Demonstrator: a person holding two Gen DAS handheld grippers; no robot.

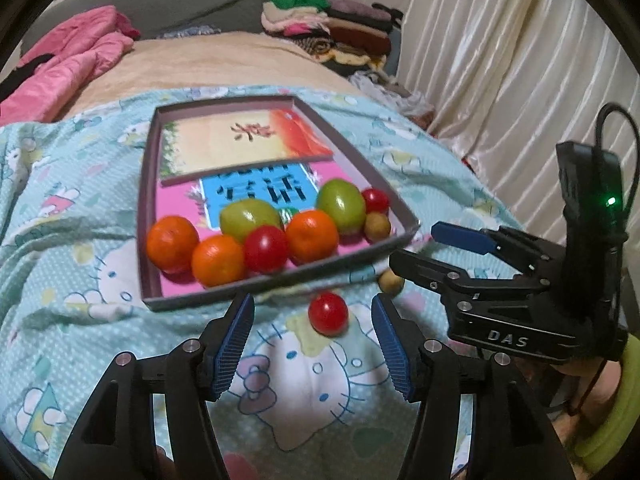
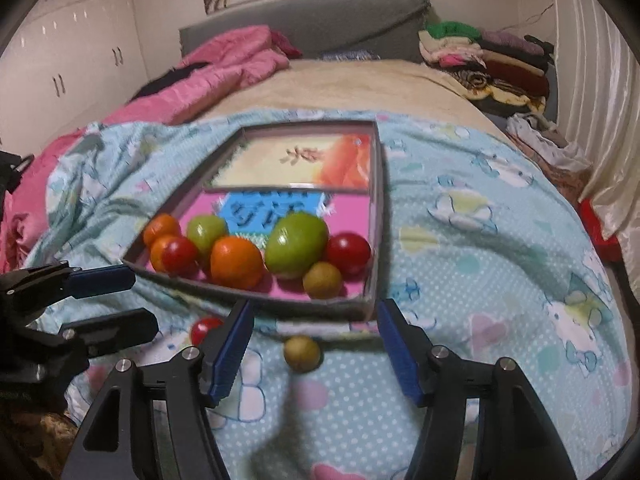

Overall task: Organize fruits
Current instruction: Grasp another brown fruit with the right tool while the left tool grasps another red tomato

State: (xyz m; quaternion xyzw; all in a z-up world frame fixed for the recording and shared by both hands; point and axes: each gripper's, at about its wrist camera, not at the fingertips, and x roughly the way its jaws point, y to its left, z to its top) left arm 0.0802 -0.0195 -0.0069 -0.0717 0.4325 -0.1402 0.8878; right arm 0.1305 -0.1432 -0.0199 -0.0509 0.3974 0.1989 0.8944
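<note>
Bed (image 2: 360, 80), beige cover, overlaid near the cameras by a pale blue cartoon-print blanket (image 2: 480, 240); pink quilt (image 2: 224, 60) bunched at the far left, folded clothes (image 2: 480, 56) stacked at the far right by the headboard. Shallow cardboard tray (image 1: 396, 236) lying on the blanket, printed sheets inside, fruit gathered along its near end: three oranges (image 1: 312, 236), two green fruits (image 1: 341, 205), two red tomatoes (image 1: 266, 249) and one small tan-brown fruit (image 1: 377, 226) (the last sitting in the near right corner). Left gripper (image 1: 314, 344), jaws standing apart, a loose red tomato (image 1: 328, 314) on the blanket between the tips, touched by neither pad. Right gripper (image 2: 314, 350), jaws likewise apart, a loose small brown fruit (image 2: 302, 353) on the blanket between them, untouched, just outside the tray's near wall. A hand (image 1: 592, 384) with a yellow-green cuff holds the right gripper's handle.
</note>
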